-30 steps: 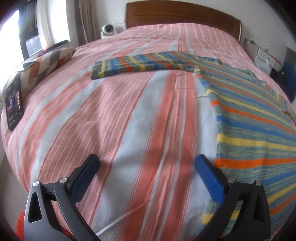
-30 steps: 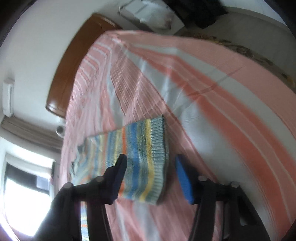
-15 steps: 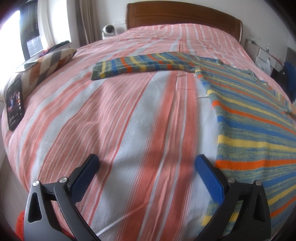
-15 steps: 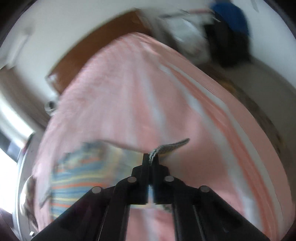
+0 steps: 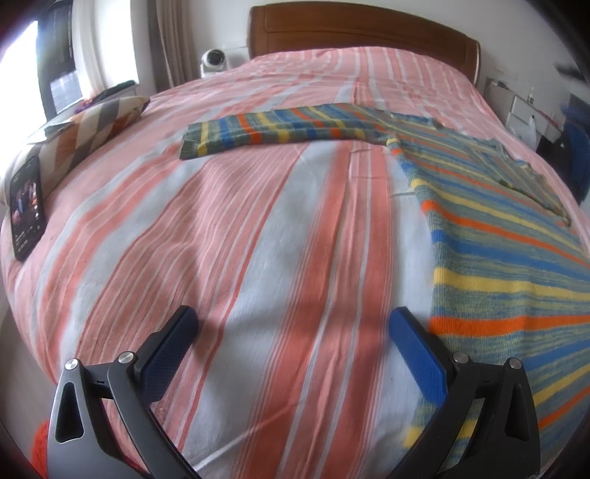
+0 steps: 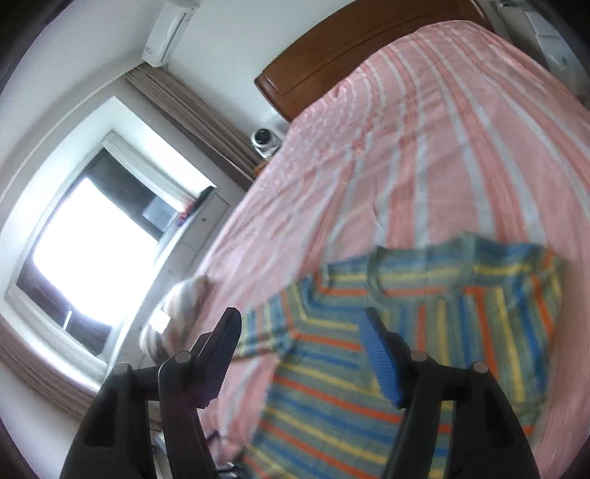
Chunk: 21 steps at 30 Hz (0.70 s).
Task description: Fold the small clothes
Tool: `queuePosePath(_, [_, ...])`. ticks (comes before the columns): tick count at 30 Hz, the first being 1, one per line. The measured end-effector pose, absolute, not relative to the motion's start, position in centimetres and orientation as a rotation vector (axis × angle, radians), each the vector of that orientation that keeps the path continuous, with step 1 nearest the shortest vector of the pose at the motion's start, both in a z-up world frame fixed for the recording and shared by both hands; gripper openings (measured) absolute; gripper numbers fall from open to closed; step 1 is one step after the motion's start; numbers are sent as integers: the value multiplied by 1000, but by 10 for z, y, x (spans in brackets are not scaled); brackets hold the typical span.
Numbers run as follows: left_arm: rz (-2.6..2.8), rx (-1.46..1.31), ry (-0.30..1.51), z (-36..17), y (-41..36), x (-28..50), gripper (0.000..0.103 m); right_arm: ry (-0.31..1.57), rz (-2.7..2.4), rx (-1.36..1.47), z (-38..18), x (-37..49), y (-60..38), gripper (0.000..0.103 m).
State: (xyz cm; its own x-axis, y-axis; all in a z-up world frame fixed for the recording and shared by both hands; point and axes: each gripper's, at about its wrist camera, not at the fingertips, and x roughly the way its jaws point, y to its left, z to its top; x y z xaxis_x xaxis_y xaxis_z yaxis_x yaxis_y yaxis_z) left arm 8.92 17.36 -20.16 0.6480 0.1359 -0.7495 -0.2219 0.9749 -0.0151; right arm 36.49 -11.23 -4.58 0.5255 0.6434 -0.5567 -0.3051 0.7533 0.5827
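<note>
A striped knit sweater [image 5: 497, 235] in blue, yellow, orange and green lies flat on the pink striped bed [image 5: 258, 228]. Its left sleeve [image 5: 280, 129] stretches out across the bed. In the right wrist view the sweater [image 6: 405, 331] has its right sleeve [image 6: 516, 302] folded over the body. My left gripper [image 5: 291, 331] is open and empty, low over the bed, left of the sweater's hem. My right gripper [image 6: 300, 331] is open and empty, above the sweater's neckline area.
A phone [image 5: 25, 210] and a patterned pillow [image 5: 84, 129] lie at the bed's left edge. A wooden headboard [image 5: 361, 33] stands at the far end. A small camera [image 5: 214, 60] sits beside it. A window [image 6: 92, 265] is on the left wall.
My right gripper shut on the right sleeve's cuff, carried it over the sweater body, and has now opened and let it go. My left gripper has hardly moved.
</note>
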Motion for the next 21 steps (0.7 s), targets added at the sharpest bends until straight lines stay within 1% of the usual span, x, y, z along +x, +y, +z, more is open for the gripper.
queuePosePath(4, [205, -104, 841, -202, 173, 89, 103, 848, 442, 322, -80, 324, -162, 67])
queuePosePath(7, [208, -103, 842, -202, 173, 89, 103, 856, 310, 162, -116, 276, -195, 67])
queuePosePath(10, [213, -96, 839, -202, 172, 90, 103, 857, 219, 75, -138, 231, -227, 67])
queuePosePath(15, [213, -92, 835, -203, 172, 90, 103, 747, 72, 45, -156, 167, -268, 67])
queuePosePath(17, [216, -86, 832, -203, 170, 89, 103, 706, 9, 43, -168, 153, -279, 78])
queuePosePath(21, [217, -80, 828, -203, 170, 88, 103, 732, -19, 126, -193, 152, -292, 79])
